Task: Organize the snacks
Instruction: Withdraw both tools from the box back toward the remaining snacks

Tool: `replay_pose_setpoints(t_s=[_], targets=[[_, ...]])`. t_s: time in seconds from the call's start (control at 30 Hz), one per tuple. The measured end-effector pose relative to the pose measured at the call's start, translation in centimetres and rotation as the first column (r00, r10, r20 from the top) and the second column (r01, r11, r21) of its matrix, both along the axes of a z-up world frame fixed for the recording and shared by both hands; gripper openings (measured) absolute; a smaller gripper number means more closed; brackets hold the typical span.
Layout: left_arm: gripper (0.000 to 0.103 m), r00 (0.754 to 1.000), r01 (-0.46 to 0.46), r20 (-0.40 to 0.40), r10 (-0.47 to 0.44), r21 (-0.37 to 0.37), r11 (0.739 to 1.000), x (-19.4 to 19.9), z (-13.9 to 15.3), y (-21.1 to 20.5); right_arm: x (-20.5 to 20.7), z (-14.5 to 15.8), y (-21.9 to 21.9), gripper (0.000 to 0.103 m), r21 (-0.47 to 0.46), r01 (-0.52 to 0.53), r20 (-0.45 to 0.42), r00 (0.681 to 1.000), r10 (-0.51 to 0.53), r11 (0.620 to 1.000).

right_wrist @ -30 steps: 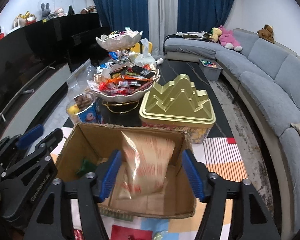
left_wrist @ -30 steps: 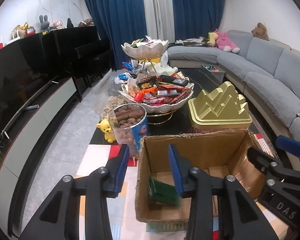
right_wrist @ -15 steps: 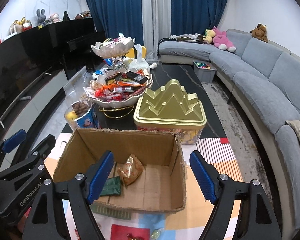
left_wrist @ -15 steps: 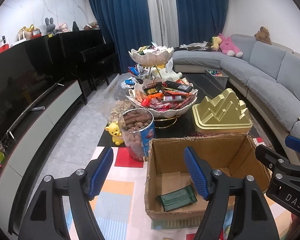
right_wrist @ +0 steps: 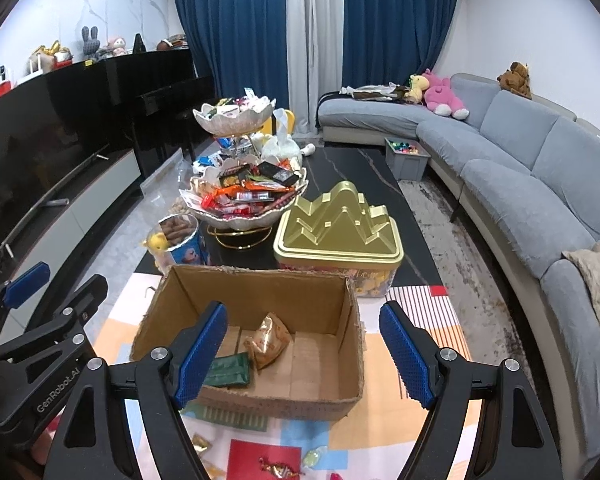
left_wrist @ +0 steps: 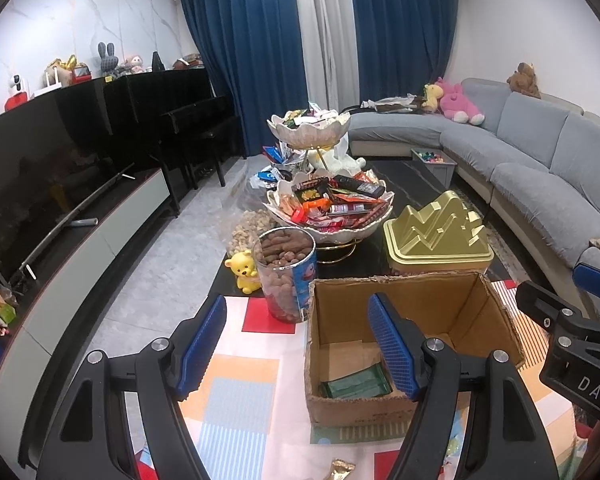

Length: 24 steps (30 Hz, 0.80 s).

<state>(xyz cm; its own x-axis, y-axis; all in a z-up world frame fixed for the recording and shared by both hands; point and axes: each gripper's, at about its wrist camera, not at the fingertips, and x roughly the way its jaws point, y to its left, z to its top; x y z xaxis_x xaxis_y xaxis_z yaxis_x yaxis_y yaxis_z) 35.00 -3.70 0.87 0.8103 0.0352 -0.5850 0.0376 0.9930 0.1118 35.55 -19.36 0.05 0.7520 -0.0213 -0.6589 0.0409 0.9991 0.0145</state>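
An open cardboard box [right_wrist: 332, 396] stands on the colourful mat; it also shows in the left wrist view [left_wrist: 480, 304]. Inside lie a green packet [right_wrist: 228, 370], also seen in the left wrist view [left_wrist: 356, 382], and an orange clear snack bag [right_wrist: 268, 338]. My left gripper [left_wrist: 296, 344] is open and empty, above the box's left wall. My right gripper [right_wrist: 304, 350] is open and empty, above the box's near side. Loose wrapped sweets [right_wrist: 276, 468] lie on the mat in front of the box.
Behind the box stand a gold mountain-shaped tin [right_wrist: 340, 224], a two-tier bowl stand full of snacks [right_wrist: 248, 196], a jar of nuts [left_wrist: 286, 276] and a yellow bear toy [left_wrist: 244, 270]. A grey sofa [right_wrist: 540, 184] runs along the right; a TV cabinet [left_wrist: 80, 240] along the left.
Both grippers opened and let go of their snacks: the green packet and the orange bag now lie in the box. Both grippers have pulled back and up from the box.
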Motion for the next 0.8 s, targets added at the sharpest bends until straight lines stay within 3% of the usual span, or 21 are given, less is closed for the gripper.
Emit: replay_pose_setpoints(t_s=[0.8], targets=[[0.073, 0.999, 0.053, -0.004, -0.053, 0.022, 0.998, -6.3, 0.2, 0.3, -6.0, 0.1, -0.2, 0.079, -0.022, 0.011, 0.002, 1.0, -0.011, 1.0]])
